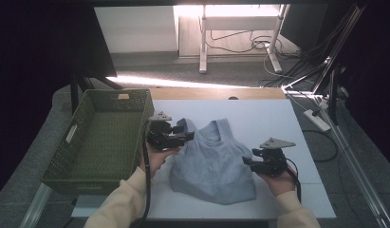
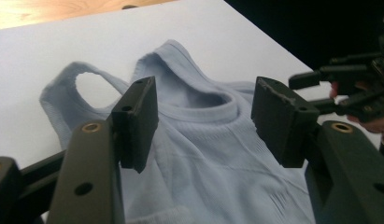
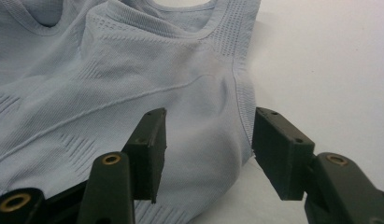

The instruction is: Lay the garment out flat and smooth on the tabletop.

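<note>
The left gripper (image 1: 182,137) is held with jaws apart, gripping nothing, at the left shoulder of the pale blue tank top (image 1: 214,159). The right gripper (image 1: 249,164) is likewise parted at its right edge, probably readied for pinching. The top lies flat on the white table (image 1: 264,118), right of the green basket (image 1: 83,142).

No legible text, label, brand, number or sign on tank top (image 1: 214,161), basket (image 1: 101,137) or table (image 1: 278,118).

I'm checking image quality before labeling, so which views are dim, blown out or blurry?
High view: dark surroundings, overexposed sunlit floor beyond the table, soft detail. Left gripper view: tank top evenly lit, right gripper blurred at the edge. Right gripper view: knit sharp, fingers slightly soft.
</note>
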`<state>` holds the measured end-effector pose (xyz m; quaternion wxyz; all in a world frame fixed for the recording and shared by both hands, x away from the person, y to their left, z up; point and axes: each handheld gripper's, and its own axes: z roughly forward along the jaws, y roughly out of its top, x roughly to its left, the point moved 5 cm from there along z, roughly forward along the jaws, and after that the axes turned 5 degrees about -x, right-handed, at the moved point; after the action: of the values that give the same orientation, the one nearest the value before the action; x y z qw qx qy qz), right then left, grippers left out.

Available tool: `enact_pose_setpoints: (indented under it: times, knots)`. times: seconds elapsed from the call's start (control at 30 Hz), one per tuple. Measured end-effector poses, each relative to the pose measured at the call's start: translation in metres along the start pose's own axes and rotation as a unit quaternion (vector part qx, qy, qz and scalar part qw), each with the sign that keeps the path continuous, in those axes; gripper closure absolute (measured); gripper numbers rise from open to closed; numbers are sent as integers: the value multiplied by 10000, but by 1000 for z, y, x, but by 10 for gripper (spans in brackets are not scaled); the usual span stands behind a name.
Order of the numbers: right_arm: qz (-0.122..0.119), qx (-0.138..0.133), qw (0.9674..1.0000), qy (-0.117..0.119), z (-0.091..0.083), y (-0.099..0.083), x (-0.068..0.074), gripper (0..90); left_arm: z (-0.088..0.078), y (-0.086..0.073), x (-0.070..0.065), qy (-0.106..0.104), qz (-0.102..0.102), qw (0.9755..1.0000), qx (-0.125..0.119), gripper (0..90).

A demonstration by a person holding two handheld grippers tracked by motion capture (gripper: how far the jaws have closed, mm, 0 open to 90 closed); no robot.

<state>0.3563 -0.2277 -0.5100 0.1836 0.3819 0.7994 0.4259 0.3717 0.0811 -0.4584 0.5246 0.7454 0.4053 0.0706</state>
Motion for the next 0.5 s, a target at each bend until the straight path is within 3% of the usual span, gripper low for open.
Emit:
enact_pose_setpoints:
  times: [0.23, 0.5]
  knots:
    - [-30, -41, 10000, 21, -1, 1, 1, 453, -9, -1, -3, -204, 42, 9998, 75, 395]
    - [-81, -67, 9999, 66, 0, 2, 4, 452, -22, -2, -8, -210, 226, 9994, 124, 369]
